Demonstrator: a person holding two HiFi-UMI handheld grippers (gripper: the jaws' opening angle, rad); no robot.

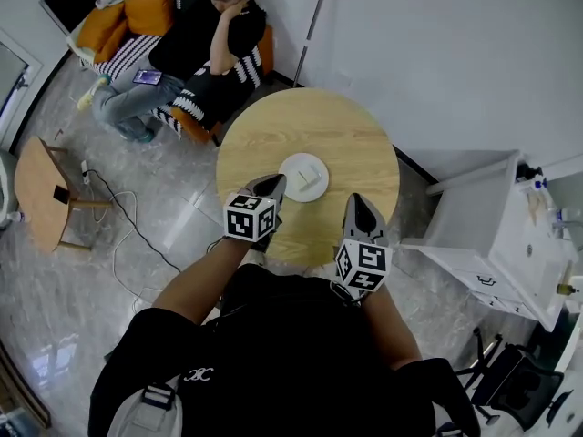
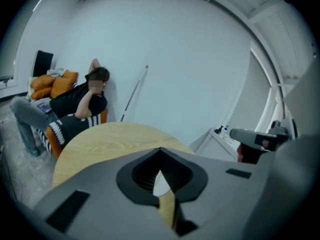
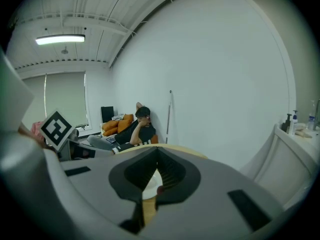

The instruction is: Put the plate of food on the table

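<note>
A white plate carrying a pale piece of food rests near the middle of the round wooden table. My left gripper hovers just at the plate's near left edge, jaws together and holding nothing. To the plate's near right, over the table's front edge, my right gripper is also shut and empty. In the left gripper view the left gripper shows a sliver of the plate through the slit below the tips. The right gripper shows the plate the same way.
A person sits on an orange sofa beyond the table, against the wall. A small wooden side table stands at the left with a cable on the floor. A white cabinet is close on the right, and a black chair stands at the lower right.
</note>
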